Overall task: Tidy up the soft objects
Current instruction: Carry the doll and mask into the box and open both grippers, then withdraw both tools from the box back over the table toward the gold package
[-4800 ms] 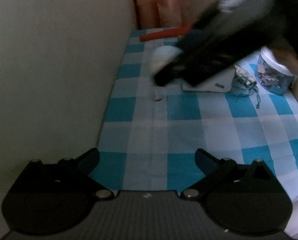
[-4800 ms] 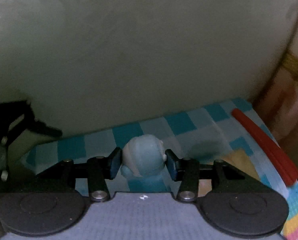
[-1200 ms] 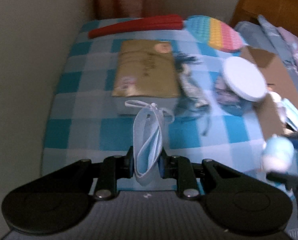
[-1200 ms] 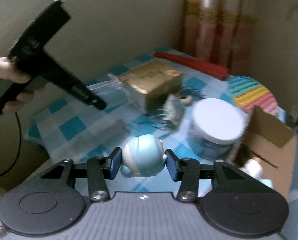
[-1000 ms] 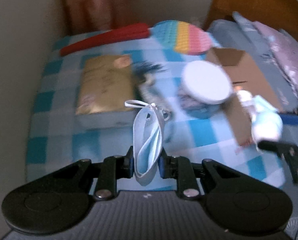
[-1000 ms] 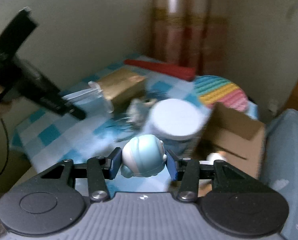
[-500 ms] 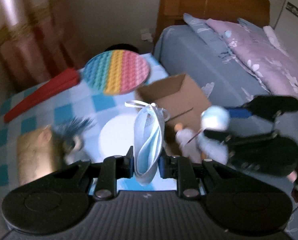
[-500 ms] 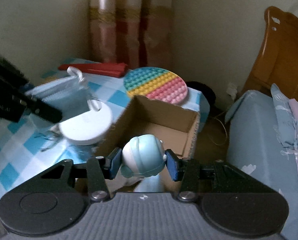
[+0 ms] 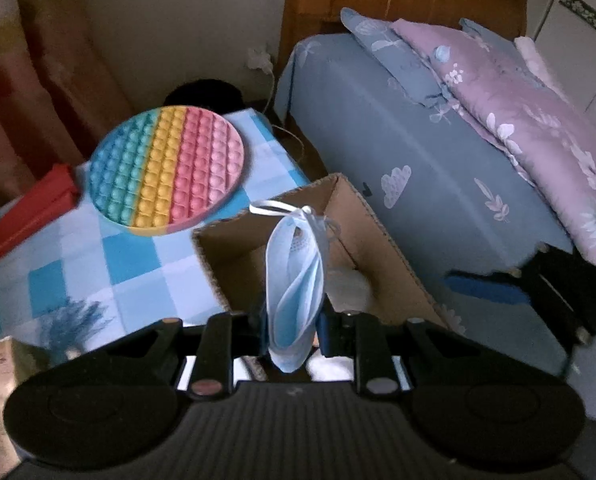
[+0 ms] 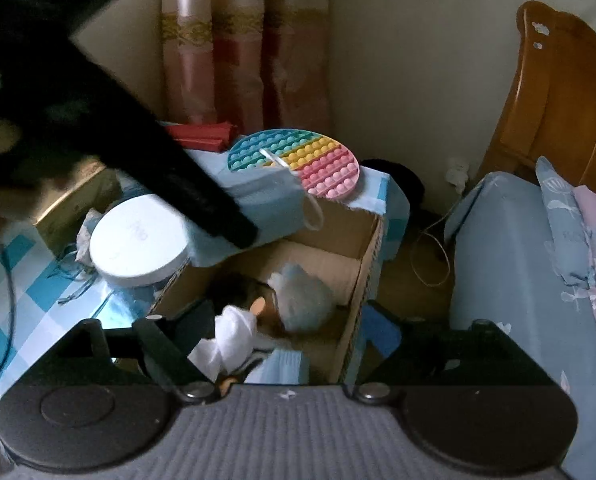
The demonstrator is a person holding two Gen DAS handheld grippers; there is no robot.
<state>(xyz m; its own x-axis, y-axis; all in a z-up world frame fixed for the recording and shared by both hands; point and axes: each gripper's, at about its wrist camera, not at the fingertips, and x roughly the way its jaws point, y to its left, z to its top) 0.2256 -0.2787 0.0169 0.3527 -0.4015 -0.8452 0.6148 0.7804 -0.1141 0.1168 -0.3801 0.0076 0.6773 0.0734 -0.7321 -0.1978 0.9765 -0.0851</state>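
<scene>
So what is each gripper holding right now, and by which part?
Left gripper pinches the folded light-blue face mask by its lower end. Right gripper, jaws just opened, holds nothing.

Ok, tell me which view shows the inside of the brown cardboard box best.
The right wrist view: it looks down into the brown cardboard box, showing the round pale blue plush toy and white soft items inside. The left wrist view shows only its walls, with the folded blue face mask hanging in front.
</scene>
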